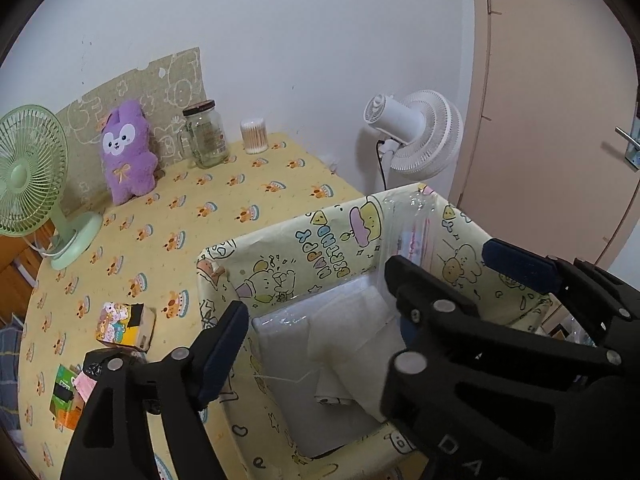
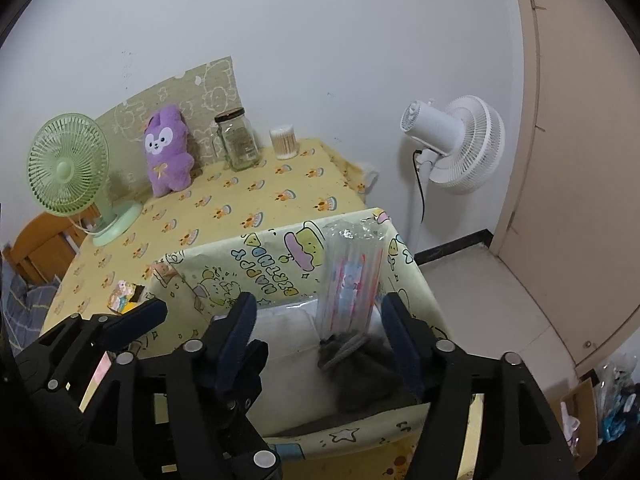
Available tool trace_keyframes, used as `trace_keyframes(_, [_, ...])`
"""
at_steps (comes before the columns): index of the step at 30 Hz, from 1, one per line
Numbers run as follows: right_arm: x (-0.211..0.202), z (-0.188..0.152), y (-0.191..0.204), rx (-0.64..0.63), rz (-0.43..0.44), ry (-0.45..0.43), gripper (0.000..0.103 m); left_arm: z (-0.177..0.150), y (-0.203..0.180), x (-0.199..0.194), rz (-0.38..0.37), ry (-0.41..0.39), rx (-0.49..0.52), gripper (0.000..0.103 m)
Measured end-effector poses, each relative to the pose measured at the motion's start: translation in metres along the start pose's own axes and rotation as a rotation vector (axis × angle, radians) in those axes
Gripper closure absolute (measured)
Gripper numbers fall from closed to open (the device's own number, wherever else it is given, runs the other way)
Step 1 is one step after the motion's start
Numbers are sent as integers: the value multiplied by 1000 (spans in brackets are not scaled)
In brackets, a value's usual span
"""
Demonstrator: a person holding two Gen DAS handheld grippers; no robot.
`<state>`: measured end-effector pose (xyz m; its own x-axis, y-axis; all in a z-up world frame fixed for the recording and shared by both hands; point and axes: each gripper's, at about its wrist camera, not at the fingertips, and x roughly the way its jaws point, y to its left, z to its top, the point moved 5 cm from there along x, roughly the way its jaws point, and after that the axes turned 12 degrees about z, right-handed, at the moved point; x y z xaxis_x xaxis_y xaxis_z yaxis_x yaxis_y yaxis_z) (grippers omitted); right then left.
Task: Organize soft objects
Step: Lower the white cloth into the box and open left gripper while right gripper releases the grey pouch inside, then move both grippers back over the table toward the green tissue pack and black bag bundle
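A yellow cartoon-print storage box (image 1: 336,236) (image 2: 248,256) stands on the table's near right corner. White folded cloth (image 1: 340,332) (image 2: 284,328) lies inside it, with a grey knitted item (image 2: 360,364) and a clear plastic packet (image 2: 352,280) leaning on the far wall. My left gripper (image 1: 360,300) is open above the box. My right gripper (image 2: 320,328) is open over the box, its fingers either side of the grey item and packet. A purple plush rabbit (image 1: 126,152) (image 2: 166,152) leans upright at the table's back.
A green desk fan (image 1: 32,176) (image 2: 68,168) stands at the left. A glass jar (image 1: 204,134) (image 2: 238,140) and a cotton-swab tub (image 1: 254,136) (image 2: 284,142) stand at the back. Small printed cartons (image 1: 124,326) lie left of the box. A white floor fan (image 1: 416,136) (image 2: 456,148) stands right.
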<state>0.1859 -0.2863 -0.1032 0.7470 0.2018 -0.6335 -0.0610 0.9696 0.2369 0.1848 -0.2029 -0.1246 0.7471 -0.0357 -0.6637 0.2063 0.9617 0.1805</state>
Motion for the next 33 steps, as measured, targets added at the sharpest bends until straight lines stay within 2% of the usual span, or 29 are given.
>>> trace_keyframes(10, [-17, 4, 12, -5, -12, -38, 16, 3, 9, -22, 11, -48, -12, 9])
trace_keyframes(12, [-21, 4, 14, -2, -18, -46, 10, 3, 12, -27, 16, -55, -14, 8])
trace_keyframes(33, [-58, 14, 76, -67, -12, -110, 5, 1, 64, -78, 57, -136, -85, 5])
